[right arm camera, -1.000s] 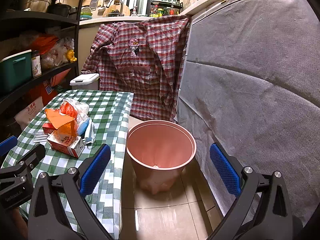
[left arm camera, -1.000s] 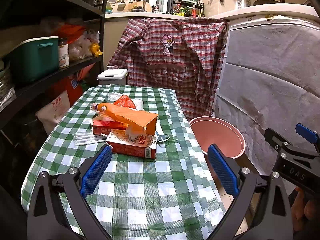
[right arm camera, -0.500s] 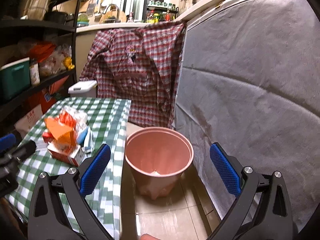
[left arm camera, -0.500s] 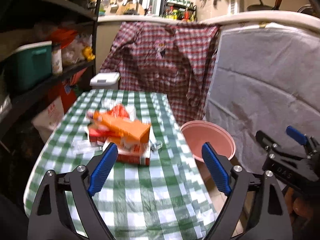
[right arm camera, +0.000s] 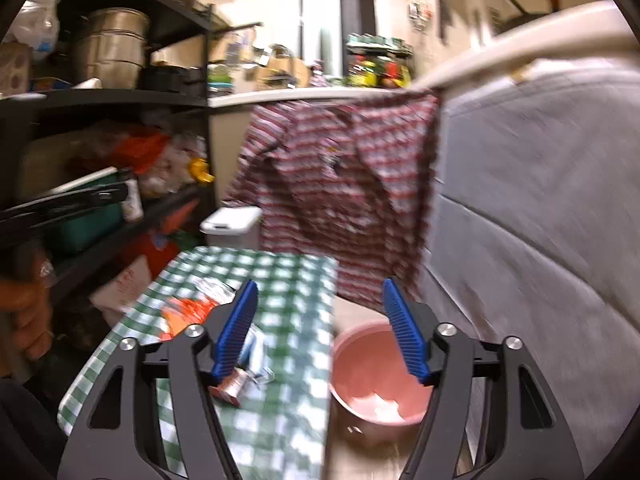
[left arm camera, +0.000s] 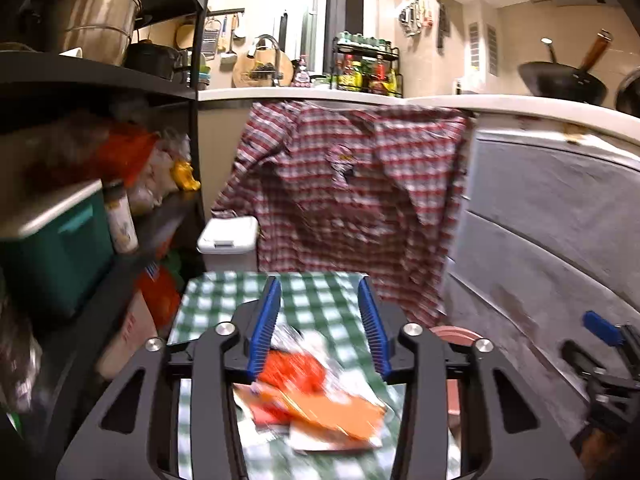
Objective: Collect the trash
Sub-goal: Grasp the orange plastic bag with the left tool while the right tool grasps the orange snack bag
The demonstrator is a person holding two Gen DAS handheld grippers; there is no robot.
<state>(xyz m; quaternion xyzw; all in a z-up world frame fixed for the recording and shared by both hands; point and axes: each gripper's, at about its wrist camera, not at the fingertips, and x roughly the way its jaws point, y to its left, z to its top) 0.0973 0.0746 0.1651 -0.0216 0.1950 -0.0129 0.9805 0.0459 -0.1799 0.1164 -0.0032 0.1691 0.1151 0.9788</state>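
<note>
A pile of trash (left arm camera: pixel 316 404) lies on the green checked table (left arm camera: pixel 312 292): orange wrappers, a red bag, cartons. My left gripper (left arm camera: pixel 320 324) hovers above it, jaws closing with nothing between them. The pink bucket (right arm camera: pixel 372 376) stands on the floor right of the table, with a white scrap inside. My right gripper (right arm camera: pixel 320 324) hangs over the table edge and bucket, jaws closing on nothing. The trash pile (right arm camera: pixel 208 320) shows to its left. Both views are blurred.
A black shelf rack (left arm camera: pixel 92 208) with a green box and pots lines the left. A plaid shirt (left arm camera: pixel 344 200) hangs behind the table over a white lidded bin (left arm camera: pixel 228 236). A grey covered block (right arm camera: pixel 540 240) walls the right side. A gloved hand (right arm camera: pixel 24 312) is at the left.
Both grippers have risen, so the table and bucket sit lower in view. Both pairs of jaws have narrowed, the left more than the right. The trash lies where it was.
</note>
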